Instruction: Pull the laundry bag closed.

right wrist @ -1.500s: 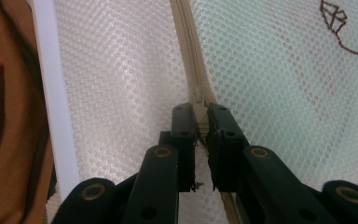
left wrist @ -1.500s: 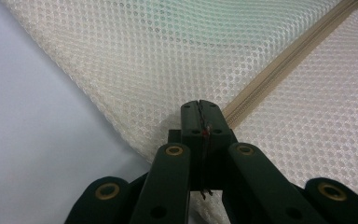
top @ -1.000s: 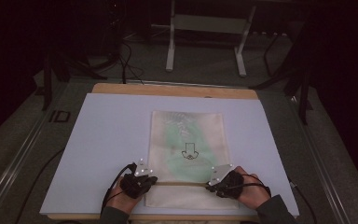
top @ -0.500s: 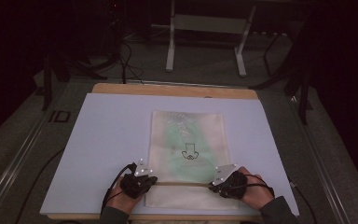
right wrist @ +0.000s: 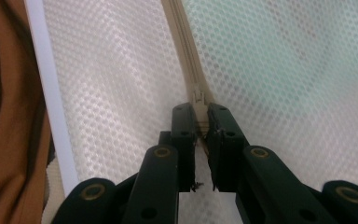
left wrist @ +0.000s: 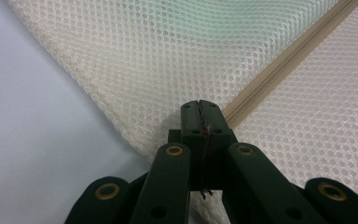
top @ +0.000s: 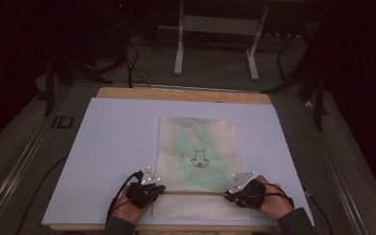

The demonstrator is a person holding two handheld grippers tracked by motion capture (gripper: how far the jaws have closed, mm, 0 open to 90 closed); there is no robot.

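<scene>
One mesh bag [top: 198, 161] lies on one white board [top: 112, 147]. It has one zipper [top: 196, 193]. Two grippers, left [top: 149, 188] and right [top: 240, 188], are at it.

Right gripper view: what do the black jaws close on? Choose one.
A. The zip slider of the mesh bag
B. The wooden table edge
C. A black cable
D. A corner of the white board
A: the right gripper pinches the zip slider on the mesh bag, along its beige zip line.
</scene>
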